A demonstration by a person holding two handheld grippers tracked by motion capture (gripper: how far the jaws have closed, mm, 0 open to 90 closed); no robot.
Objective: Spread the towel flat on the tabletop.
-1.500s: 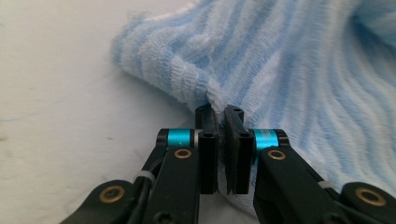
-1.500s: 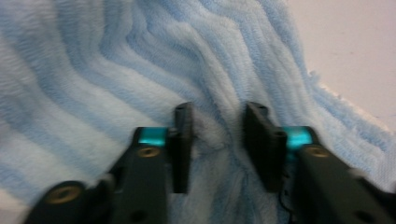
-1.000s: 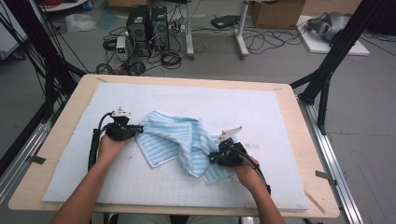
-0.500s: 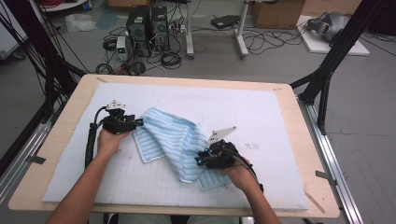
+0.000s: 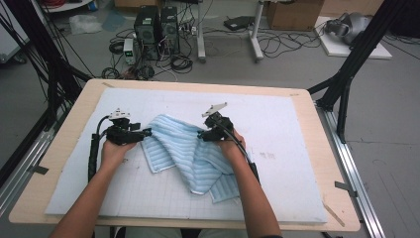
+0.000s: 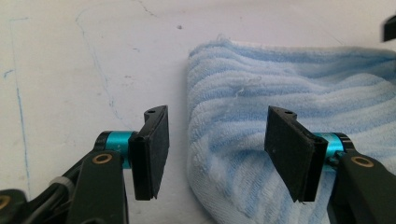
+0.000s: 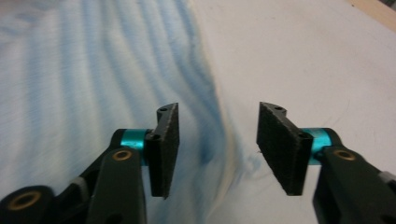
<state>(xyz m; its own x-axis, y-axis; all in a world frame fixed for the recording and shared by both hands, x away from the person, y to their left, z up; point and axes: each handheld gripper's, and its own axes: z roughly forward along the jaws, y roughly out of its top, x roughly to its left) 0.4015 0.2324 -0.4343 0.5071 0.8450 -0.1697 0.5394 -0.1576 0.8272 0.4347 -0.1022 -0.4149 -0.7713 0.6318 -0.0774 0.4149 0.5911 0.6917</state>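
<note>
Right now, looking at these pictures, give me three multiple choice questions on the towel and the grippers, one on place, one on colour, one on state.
1. Where does the towel lie?
A. on the white mat
B. on the floor
C. over a chair

2. What colours are the towel's stripes?
A. red and black
B. light blue and white
C. green and yellow

3. How do the jaws of the left hand-held gripper stand?
A. shut on the towel
B. shut on nothing
C. open, astride the towel's edge

Answers:
1 A, the high view shows it spread on the mat.
2 B, the left gripper view shows pale blue and white ribs.
3 C, a wide gap shows between the jaws.
</note>
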